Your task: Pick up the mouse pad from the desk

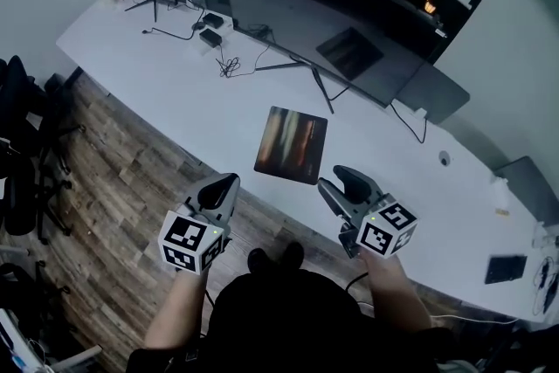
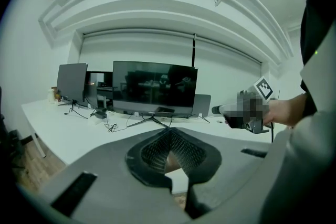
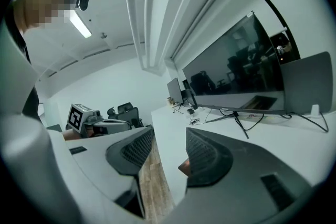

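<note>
White worktop carried the dark, streaked mouse pad, which lay flat at the centre of the head view with its lower edge near the worktop's front edge. The left gripper sat at the lower left of the mouse pad, over the wood floor and clear of it, its jaws closed together on nothing. The right gripper sat just to the lower right, at the worktop's edge, with its jaws partly apart, empty and not touching the mouse pad. Bare worktop lay to the left and right of the mouse pad. Above it, a stand leg reached near its upper right corner. Cables lay further to the upper left.
</note>
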